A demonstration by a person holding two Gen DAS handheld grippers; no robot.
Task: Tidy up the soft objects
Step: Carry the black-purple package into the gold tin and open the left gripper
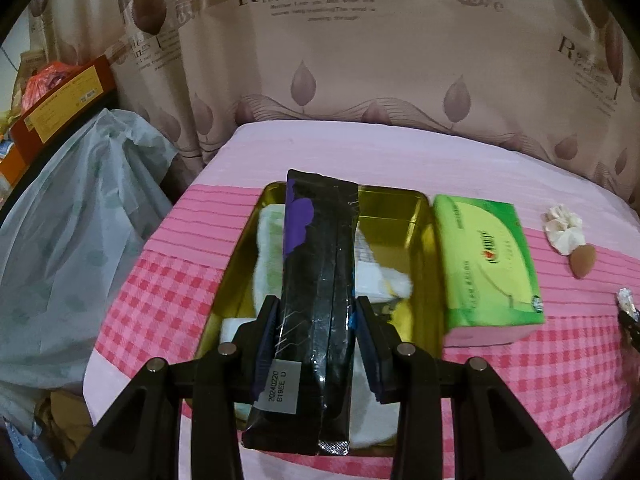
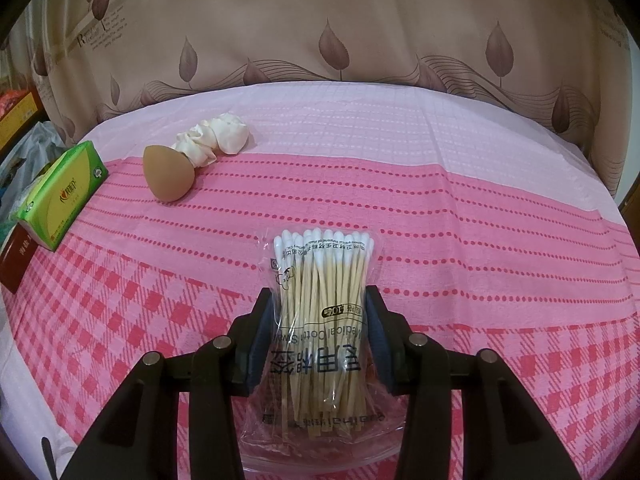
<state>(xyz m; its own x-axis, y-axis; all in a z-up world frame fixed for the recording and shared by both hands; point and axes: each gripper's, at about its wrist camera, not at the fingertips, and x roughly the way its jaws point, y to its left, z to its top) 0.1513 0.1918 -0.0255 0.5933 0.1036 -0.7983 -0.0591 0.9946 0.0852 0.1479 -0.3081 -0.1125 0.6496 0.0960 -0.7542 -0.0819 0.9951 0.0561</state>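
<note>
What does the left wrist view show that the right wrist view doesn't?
Left wrist only: the left gripper clamping a black pack above a gold tin that already holds white items.
Right wrist only: the right gripper clamping a bag of cotton swabs.
Both: the green tissue pack, the brown sponge touching the cream scrunchie, and the pink cloth.

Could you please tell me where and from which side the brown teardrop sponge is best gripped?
Grip the sponge across its rounded body, coming from above. It lies on its side on the cloth with the wide flat end against the white scrunchie, so that side is blocked.
</note>
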